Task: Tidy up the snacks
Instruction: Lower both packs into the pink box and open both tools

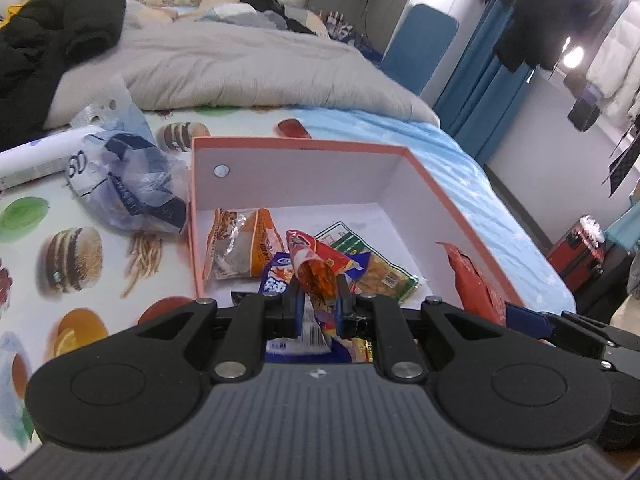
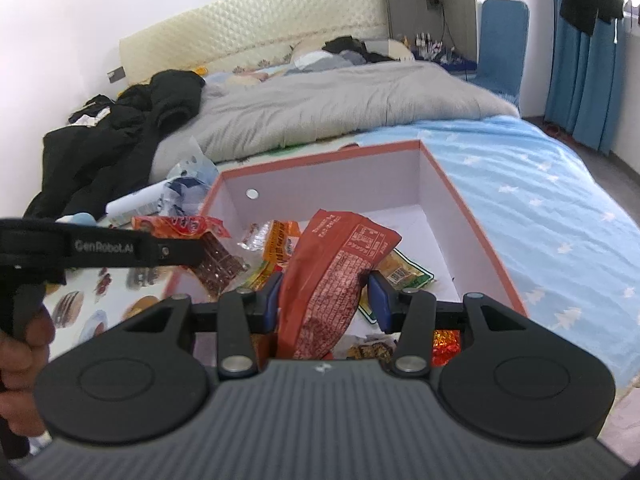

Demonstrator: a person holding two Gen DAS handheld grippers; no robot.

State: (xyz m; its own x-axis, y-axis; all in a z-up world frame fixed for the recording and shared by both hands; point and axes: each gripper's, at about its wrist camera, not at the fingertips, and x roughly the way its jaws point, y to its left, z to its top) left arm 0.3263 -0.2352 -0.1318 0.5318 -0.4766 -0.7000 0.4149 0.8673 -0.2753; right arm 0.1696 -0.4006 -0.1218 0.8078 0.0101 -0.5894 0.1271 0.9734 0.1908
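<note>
- Left gripper (image 1: 318, 300): jaws clamped on a small orange packet (image 1: 314, 276), over the box (image 1: 304, 145).
- Right gripper (image 2: 325, 300): jaws clamped on a red bag (image 2: 336, 276), over the same box.
- Step: dropping snacks in. Next: open both jaws inside the walls.

The left hand-held gripper (image 1: 318, 300) is covering the lower end of the orange-red snack packet (image 1: 314, 276) and the near wall of the box (image 1: 460, 216). Print on the packets inside is staying too blurred to read. The blue and white packet (image 1: 278, 276) is lying partly buried under others. In the right wrist view, the red snack bag (image 2: 328, 280) is hiding the packets behind it, and the person's hand (image 2: 22, 356) is being cut off by the left edge.
</note>
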